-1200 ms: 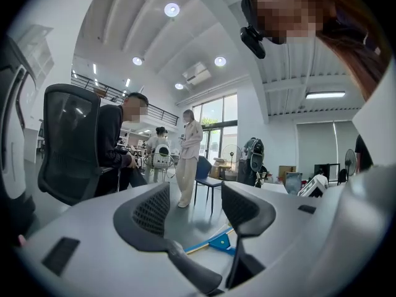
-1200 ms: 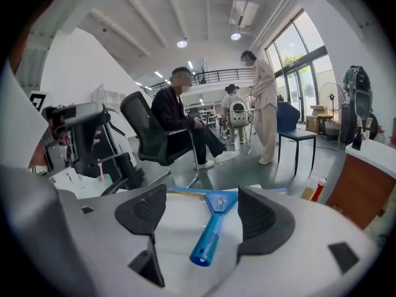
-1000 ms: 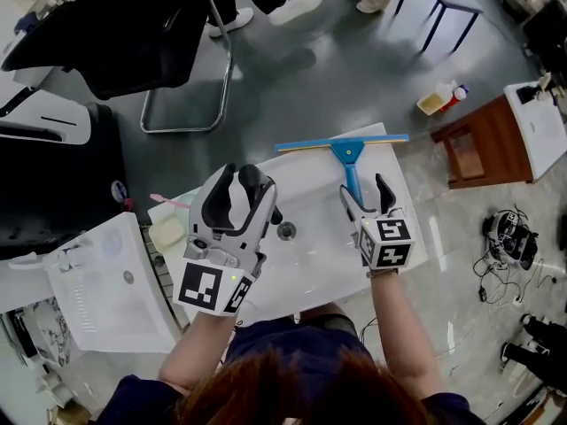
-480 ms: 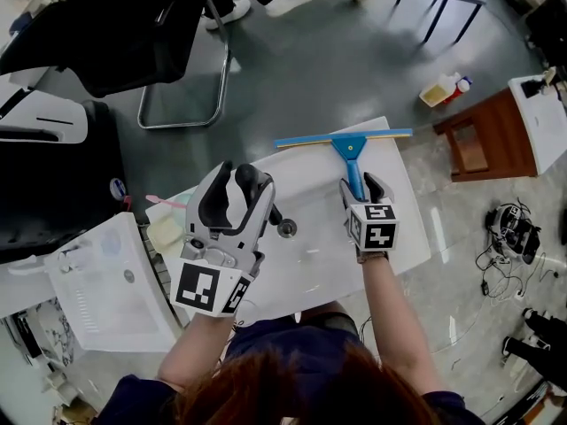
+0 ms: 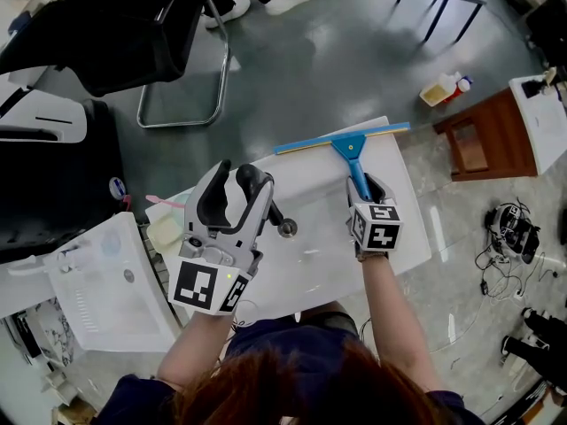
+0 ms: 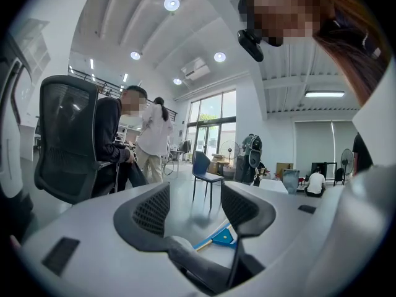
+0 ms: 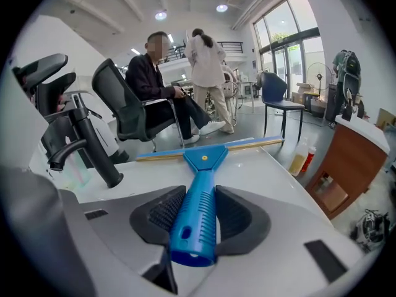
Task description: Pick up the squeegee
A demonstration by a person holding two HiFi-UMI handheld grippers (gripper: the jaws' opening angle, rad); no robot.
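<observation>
Pick-up at the grasp stage. The squeegee [image 5: 347,147] lies flat on the white bench [image 5: 323,259], its blade along the far edge at 12 o'clock and its blue handle running back toward 6 o'clock. The right hand-held gripper [image 5: 367,186] straddles that handle. Its jaws have just been closing, and in the right gripper view the pads appear to bear on both sides of the ribbed grip. Reaching and closing thus look done, while the lift is not yet made, since the tool rests on the surface. The left hand-held gripper [image 5: 235,180] hangs at 9 o'clock with jaws apart and nothing between them. A black tap [image 5: 268,207] and a drain [image 5: 286,229] sit beside it, apart from the handle. A chair [image 5: 133,34] and a wooden cabinet [image 5: 483,144] stand on the floor beyond, so nothing appears to obstruct a straight lift.
</observation>
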